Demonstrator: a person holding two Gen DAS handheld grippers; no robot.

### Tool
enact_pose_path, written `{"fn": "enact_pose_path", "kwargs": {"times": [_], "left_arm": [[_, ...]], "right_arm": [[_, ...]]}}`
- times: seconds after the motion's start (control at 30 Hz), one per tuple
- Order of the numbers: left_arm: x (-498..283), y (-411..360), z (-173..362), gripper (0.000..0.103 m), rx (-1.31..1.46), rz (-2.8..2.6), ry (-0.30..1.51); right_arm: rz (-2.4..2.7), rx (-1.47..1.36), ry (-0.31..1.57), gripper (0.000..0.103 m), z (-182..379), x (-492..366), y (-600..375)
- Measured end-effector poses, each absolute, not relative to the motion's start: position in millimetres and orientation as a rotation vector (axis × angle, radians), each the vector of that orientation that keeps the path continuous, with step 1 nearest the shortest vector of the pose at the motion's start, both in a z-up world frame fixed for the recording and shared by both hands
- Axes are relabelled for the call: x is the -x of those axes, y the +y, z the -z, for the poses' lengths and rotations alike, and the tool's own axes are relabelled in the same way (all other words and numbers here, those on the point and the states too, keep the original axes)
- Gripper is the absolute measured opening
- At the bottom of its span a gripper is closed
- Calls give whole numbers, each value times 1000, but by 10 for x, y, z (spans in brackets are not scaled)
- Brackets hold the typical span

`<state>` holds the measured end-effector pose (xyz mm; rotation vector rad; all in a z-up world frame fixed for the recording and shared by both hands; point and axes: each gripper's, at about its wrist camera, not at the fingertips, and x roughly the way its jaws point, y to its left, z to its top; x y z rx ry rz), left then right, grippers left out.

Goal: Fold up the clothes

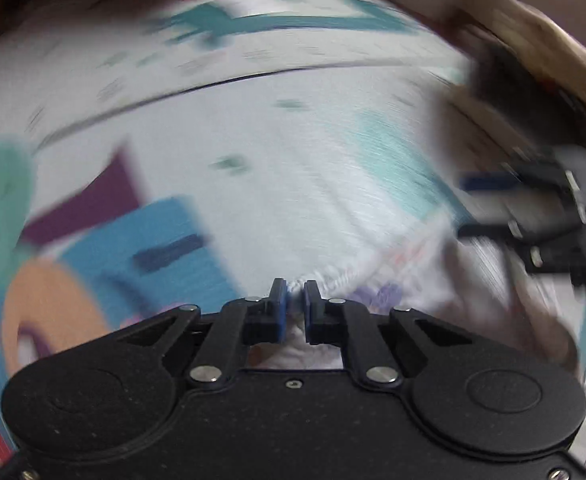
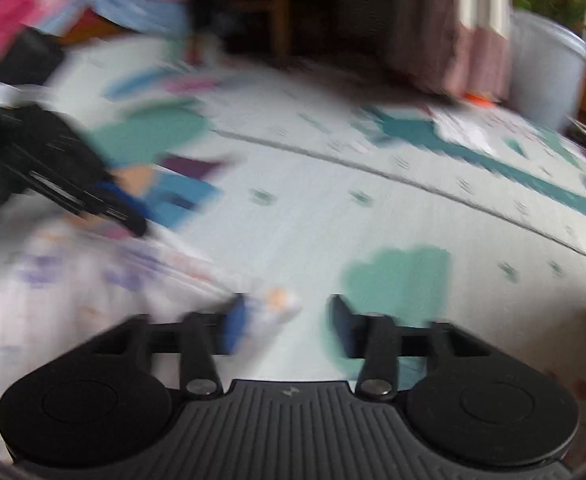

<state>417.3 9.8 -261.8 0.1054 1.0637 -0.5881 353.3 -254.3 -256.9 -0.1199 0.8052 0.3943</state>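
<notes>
A white garment with small purple and orange prints [image 1: 389,280] lies on a pale patterned play mat [image 1: 277,152]. My left gripper [image 1: 295,300] is shut on the gathered white hem of that garment, with cloth pinched between its blue pads. In the right wrist view the same garment [image 2: 73,280] spreads to the left. A corner of it lies between the fingers of my right gripper [image 2: 285,320], whose jaws stand apart with the cloth against the left pad only. Each gripper shows in the other's view: the right gripper [image 1: 533,216] and the left gripper [image 2: 53,176]. Both views are blurred.
A heap of pink, blue and dark clothes [image 2: 93,4] lies at the mat's far left. A white pot with a green plant [image 2: 545,60] and a striped curtain [image 2: 473,32] stand at the far right. A dark seam [image 2: 413,184] crosses the mat.
</notes>
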Motion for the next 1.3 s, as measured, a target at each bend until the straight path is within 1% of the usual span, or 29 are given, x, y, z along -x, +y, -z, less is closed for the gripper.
{"fn": "enact_pose_path", "kwargs": {"times": [0.03,0.07,0.1,0.17,0.27,0.3,0.33,0.37,0.43,0.53,0.57,0.6,0.63,0.67,0.73,0.8,0.83,0.87,0.9,0.93,0.97,1.0,1.07,1.1,1.2,1.3], "left_arm": [[-4208,119,2669,10,-97,552,1079],[-4202,132,2657,16,-91,535,1068],[-4187,144,2633,27,-86,522,1050],[-4141,144,2564,30,-108,520,1005],[-4038,67,2456,32,-156,637,948],[-4015,10,2460,40,-150,696,953],[-3991,-52,2469,47,-144,754,960],[-3964,-149,2503,51,-170,799,957],[-3912,-404,2604,51,-300,827,930],[-3932,-652,2780,51,-361,837,945],[-3920,-694,2800,47,-380,847,951],[-3904,-729,2812,24,-398,859,955],[-3889,-763,2824,16,-417,871,960],[-3894,-722,2777,5,-386,872,972],[-3912,-610,2659,5,-304,868,999],[-3984,-492,2622,6,-231,807,985],[-4022,-433,2607,9,-195,774,975],[-4049,-413,2625,13,-172,740,979],[-4036,-424,2634,26,-191,721,978],[-4014,-440,2640,32,-218,705,974],[-3993,-455,2646,36,-246,688,971],[-3959,-437,2617,36,-256,667,949],[-3841,-400,2520,36,-288,675,884],[-3773,-408,2476,36,-302,714,855],[-3570,-563,2385,36,-273,894,808],[-3325,-918,2439,37,-297,1051,804]], "right_arm": [[-371,75,822,55,2564,-3558,-2578],[-356,21,828,57,2542,-3546,-2625],[-356,-24,832,60,2516,-3507,-2668],[-395,-48,835,70,2454,-3309,-2692],[-526,15,881,72,2424,-2881,-2579],[-560,19,918,72,2448,-2760,-2550],[-601,4,957,73,2478,-2651,-2535],[-629,-5,985,73,2505,-2551,-2520],[-645,23,1021,75,2571,-2417,-2472],[-651,122,1054,75,2660,-2254,-2379],[-646,176,1048,74,2680,-2204,-2350],[-644,223,1038,71,2695,-2158,-2340],[-636,239,1036,60,2710,-2149,-2369],[-623,233,1043,47,2726,-2164,-2422],[-574,54,1090,41,2783,-2263,-2705],[-516,-115,1116,40,2859,-2327,-3004],[-506,-149,1109,40,2872,-2330,-3077],[-490,-166,1099,44,2874,-2322,-3116],[-475,-182,1089,46,2875,-2313,-3154],[-465,-186,1071,48,2850,-2281,-3168],[-461,-180,1045,52,2800,-2227,-3161],[-456,-174,1019,55,2751,-2174,-3153],[-443,-156,960,67,2642,-2058,-3153],[-432,-140,921,69,2575,-1988,-3172],[-436,-143,847,70,2478,-1853,-3250],[-459,-51,816,67,2518,-1810,-3163]]}}
